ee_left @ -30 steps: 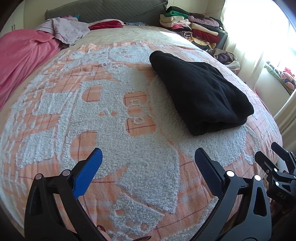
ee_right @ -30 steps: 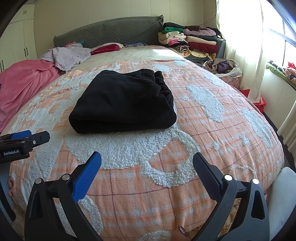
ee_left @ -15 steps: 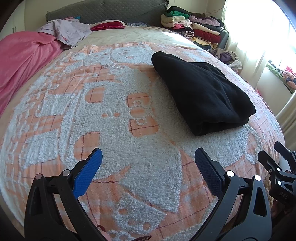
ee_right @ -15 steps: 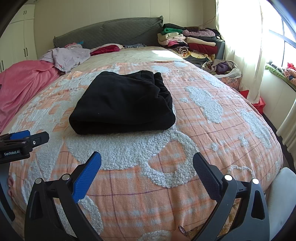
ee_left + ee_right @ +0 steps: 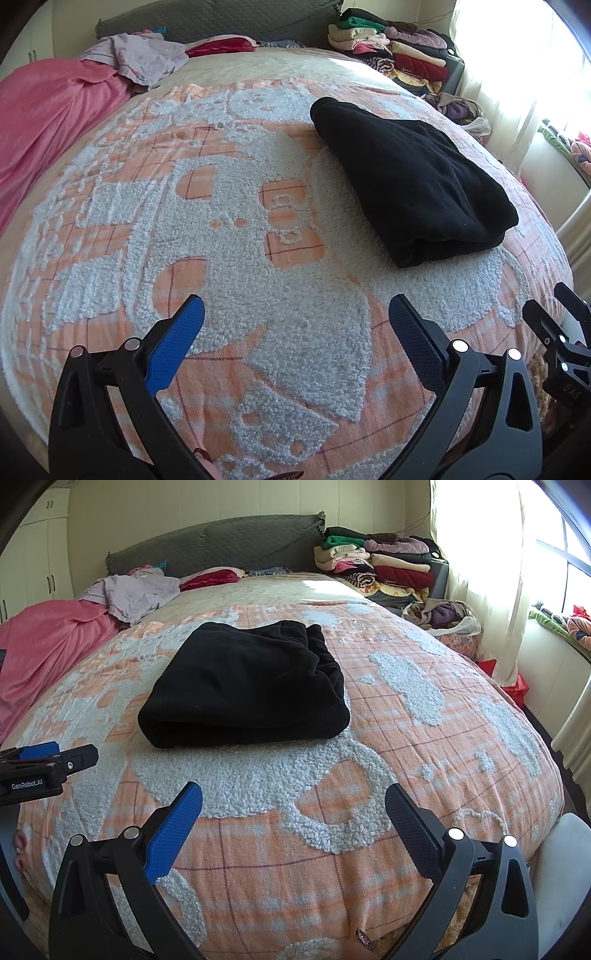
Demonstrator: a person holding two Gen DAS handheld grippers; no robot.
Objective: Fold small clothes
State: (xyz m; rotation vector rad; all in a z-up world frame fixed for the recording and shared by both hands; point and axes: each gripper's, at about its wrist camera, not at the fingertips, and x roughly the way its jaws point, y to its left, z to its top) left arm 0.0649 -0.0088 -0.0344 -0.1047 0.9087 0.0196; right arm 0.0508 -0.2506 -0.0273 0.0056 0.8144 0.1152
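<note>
A black garment (image 5: 413,181) lies folded into a thick rectangle on the orange and white fleece blanket (image 5: 229,229); it also shows in the right wrist view (image 5: 247,686), in the middle of the bed. My left gripper (image 5: 295,314) is open and empty, hovering over the blanket to the left of and nearer than the garment. My right gripper (image 5: 293,801) is open and empty, over the blanket in front of the garment's near edge. Each gripper shows at the edge of the other's view: the right gripper in the left wrist view (image 5: 565,339), the left gripper in the right wrist view (image 5: 48,764).
A pink blanket (image 5: 48,642) and a lilac garment (image 5: 136,590) lie at the far left of the bed. A red item (image 5: 214,578) sits by the grey headboard (image 5: 214,542). A stack of folded clothes (image 5: 380,565) stands at the far right, with a curtained window (image 5: 487,554) beyond.
Both grippers stayed open and empty. The left wrist view shifted slightly, so the bed and garment sit a little lower and further right in it. The garment did not move.
</note>
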